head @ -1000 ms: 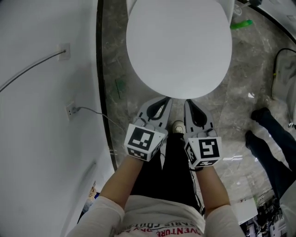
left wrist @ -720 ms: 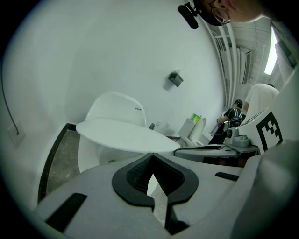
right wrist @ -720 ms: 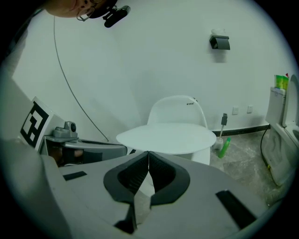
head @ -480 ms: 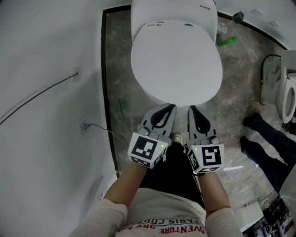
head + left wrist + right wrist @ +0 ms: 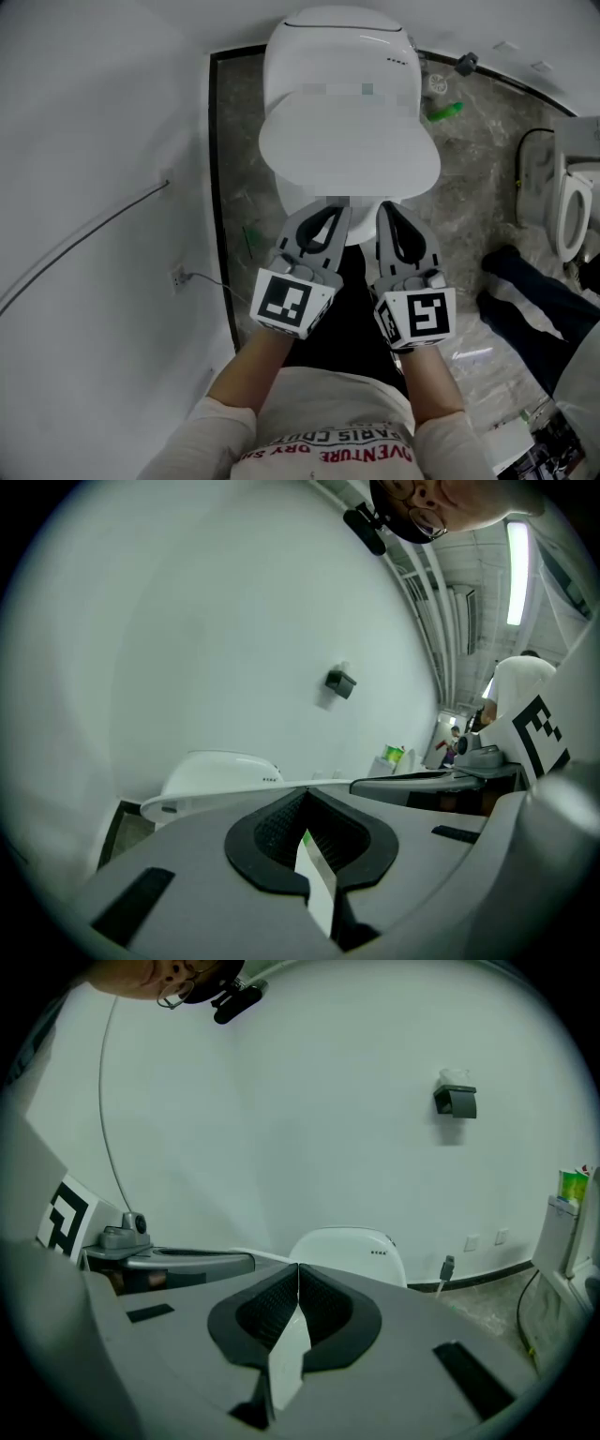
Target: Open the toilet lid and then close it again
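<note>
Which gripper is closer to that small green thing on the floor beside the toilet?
Right. The right gripper is left of the small green floor object and nearer the person; the left gripper is further left.

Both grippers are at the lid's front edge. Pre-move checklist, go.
1. Left gripper jaws together: ok.
2. Right gripper jaws together: ok.
3. Both grippers meet the lid at its front edge, side by side: ok.
4. Solid contact under the lid: cannot tell, the edge hides the tips.
5. Lid fully open against the tank: not ok, it is far from upright.
6. Bystander's legs apart from the toilet, off to the right: ok.
</note>
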